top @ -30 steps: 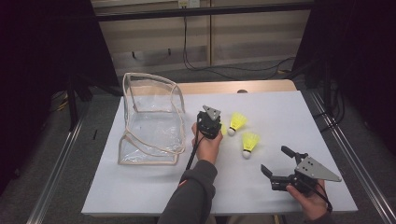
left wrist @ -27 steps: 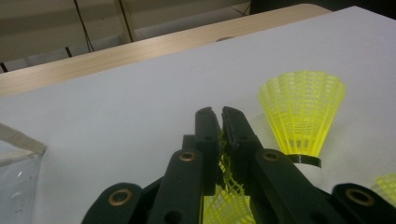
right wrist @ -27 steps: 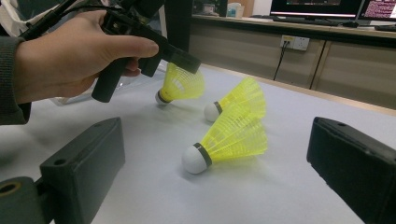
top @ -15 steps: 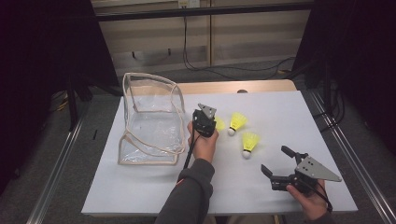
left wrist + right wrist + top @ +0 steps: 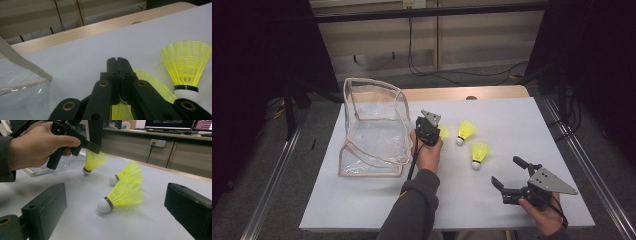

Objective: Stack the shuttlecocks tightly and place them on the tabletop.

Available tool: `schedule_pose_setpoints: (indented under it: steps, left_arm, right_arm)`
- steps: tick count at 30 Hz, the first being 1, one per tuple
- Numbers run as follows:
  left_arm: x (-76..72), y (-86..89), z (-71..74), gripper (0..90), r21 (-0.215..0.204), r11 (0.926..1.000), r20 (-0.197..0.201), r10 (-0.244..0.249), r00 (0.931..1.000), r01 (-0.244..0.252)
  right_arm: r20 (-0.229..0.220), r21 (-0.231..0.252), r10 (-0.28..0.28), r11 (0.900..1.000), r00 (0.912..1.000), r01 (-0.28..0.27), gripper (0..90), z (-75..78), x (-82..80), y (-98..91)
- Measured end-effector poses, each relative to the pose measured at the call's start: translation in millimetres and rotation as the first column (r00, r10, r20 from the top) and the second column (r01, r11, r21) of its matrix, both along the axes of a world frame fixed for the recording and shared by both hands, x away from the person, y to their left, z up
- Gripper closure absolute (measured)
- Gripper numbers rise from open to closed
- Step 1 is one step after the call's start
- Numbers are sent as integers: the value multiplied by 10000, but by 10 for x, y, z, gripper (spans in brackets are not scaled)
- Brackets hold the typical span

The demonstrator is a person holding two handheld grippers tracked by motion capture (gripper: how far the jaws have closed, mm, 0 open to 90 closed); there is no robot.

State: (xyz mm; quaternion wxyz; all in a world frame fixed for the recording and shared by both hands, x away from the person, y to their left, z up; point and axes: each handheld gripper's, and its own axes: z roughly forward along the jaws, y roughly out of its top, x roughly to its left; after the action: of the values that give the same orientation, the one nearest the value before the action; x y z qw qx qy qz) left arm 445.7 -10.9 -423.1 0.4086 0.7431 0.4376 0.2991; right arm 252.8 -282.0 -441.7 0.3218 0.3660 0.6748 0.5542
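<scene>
My left gripper is clamped on the yellow mesh skirt of a shuttlecock; in the left gripper view the two black jaws meet with the crushed netting caught between them. In the right gripper view that shuttlecock hangs cork-down from the jaws, its white cork at or just above the white tabletop; I cannot tell whether it touches. My left hand sits near the middle of the table.

At nine o'clock of that gripper, just beside it, stands the clear plastic pouch with its beige trim, mouth open upward.

At three o'clock lies a second shuttlecock on its side, and at about four o'clock a third shuttlecock, also on its side. The two lie near each other but apart.

My right gripper rests at five o'clock of the table's centre, close to the near edge, held in my right hand. Its jaws stand wide apart with nothing between them, aimed toward the third shuttlecock.
</scene>
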Motion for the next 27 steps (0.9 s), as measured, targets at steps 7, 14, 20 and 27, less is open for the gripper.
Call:
schedule_pose_setpoints:
  steps: [7,14,20,27]
  left_arm:
    - [2,-53,-35,833,-500,9977,-281,-481,9984,466]
    - [17,-90,-71,763,-894,9932,-397,-786,9961,748]
    - [20,-109,-78,727,-1021,9918,-457,-819,9956,769]
    - [23,-109,-77,721,-1067,9914,-489,-819,9954,763]
  right_arm:
    - [-1,-24,-17,10000,10000,17,33,0,-2,0]
    - [-4,-12,7,10000,10000,-7,33,1,-3,1]
    - [-15,-14,20,10000,10000,-20,33,0,-2,2]
    - [-39,-10,36,10000,10000,-36,33,-2,-3,7]
